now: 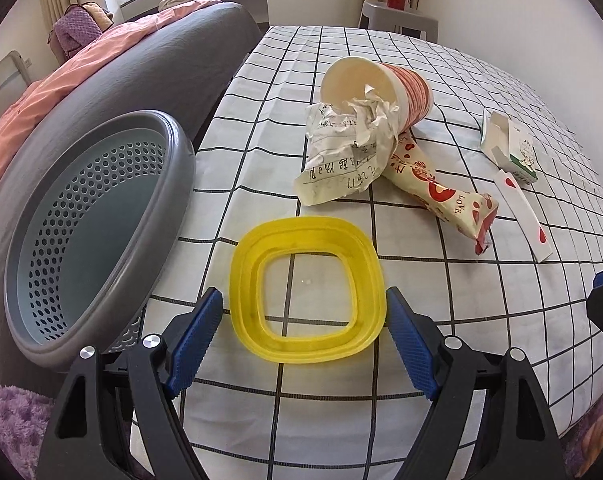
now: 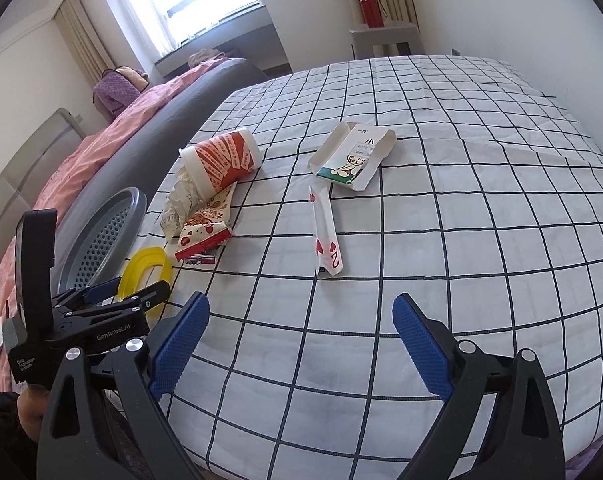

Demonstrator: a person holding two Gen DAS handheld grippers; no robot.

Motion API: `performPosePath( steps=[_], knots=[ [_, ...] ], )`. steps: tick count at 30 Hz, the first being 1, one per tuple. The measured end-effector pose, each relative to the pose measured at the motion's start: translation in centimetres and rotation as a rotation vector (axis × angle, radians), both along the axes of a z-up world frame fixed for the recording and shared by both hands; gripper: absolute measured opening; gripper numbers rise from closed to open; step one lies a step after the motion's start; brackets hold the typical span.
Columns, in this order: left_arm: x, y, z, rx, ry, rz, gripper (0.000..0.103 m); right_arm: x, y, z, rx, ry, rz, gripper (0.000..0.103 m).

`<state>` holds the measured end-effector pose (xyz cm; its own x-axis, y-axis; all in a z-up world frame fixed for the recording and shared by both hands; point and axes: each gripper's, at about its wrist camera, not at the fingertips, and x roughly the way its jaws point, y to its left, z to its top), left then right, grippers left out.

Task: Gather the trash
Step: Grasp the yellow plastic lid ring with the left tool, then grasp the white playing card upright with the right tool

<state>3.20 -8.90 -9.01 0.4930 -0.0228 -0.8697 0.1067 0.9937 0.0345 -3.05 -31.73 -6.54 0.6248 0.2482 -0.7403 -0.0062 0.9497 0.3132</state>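
left gripper (image 1: pixel 305 336): jaws spread wide, one blue pad either side of the yellow lid (image 1: pixel 306 288), nothing pinched yet. The pads sit just beside its rim at about 9 and 3 o'clock of the lid, and I can't tell if they touch it.

right gripper (image 2: pixel 299 344): also wide open and empty, hanging over bare checked sheet (image 2: pixel 461 240), no trash between the fingers.

yellow lid: flat, thin, see-through middle, lying near the bed edge. Looks slippery. My worry is that the pads close on the sloped rim and it pops up or skates toward 6 o'clock and off the bed.

bin (image 1: pixel 97 224): grey basket at roughly 9 o'clock of the lid, tilted against the bed side. If the lid gets nudged rather than gripped, it could drop into the gap beside the bin instead of in it.

paper cup (image 1: pixel 381 88): on its side at 12 o'clock of the lid, crumpled paper (image 1: pixel 341 152) spilling from its mouth. Round, so a bump could roll it.

heart wrapper (image 1: pixel 441 188): tucked under the cup and paper, so pulling one probably drags the others.

small carton (image 2: pixel 353 156) and paper strip (image 2: pixel 325 232): out at about 12 o'clock from the right gripper, well apart from it. The strip is flat on cloth, so pinching it may grab sheet too.
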Motion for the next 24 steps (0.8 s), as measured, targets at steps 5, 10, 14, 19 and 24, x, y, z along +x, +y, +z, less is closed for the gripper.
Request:
performPosePath(
  steps=[5, 10, 14, 19, 24],
  knots=[
    [0.3, 0.0, -0.2, 0.003, -0.012, -0.002, 0.078, 0.3, 0.2, -0.3, -0.008, 0.010, -0.002, 0.091],
    [0.4, 0.2, -0.2, -0.013, -0.018, -0.011, 0.069, 0.6, 0.3, -0.6, -0.023, 0.020, -0.009, 0.091],
    [0.2, 0.7, 0.2, -0.031, -0.036, -0.008, 0.069, 0.9, 0.7, -0.9, -0.047, 0.034, -0.011, 0.091],
    [-0.3, 1.4, 1.4, -0.034, -0.091, -0.003, 0.069, 1.8, 1.1, -1.0, -0.097, 0.045, -0.017, 0.091],
    [-0.9, 1.7, 2.2, -0.022, -0.140, -0.009, 0.069, 3.8, 1.1, -1.7, -0.140, 0.073, -0.043, 0.088]
  ],
)
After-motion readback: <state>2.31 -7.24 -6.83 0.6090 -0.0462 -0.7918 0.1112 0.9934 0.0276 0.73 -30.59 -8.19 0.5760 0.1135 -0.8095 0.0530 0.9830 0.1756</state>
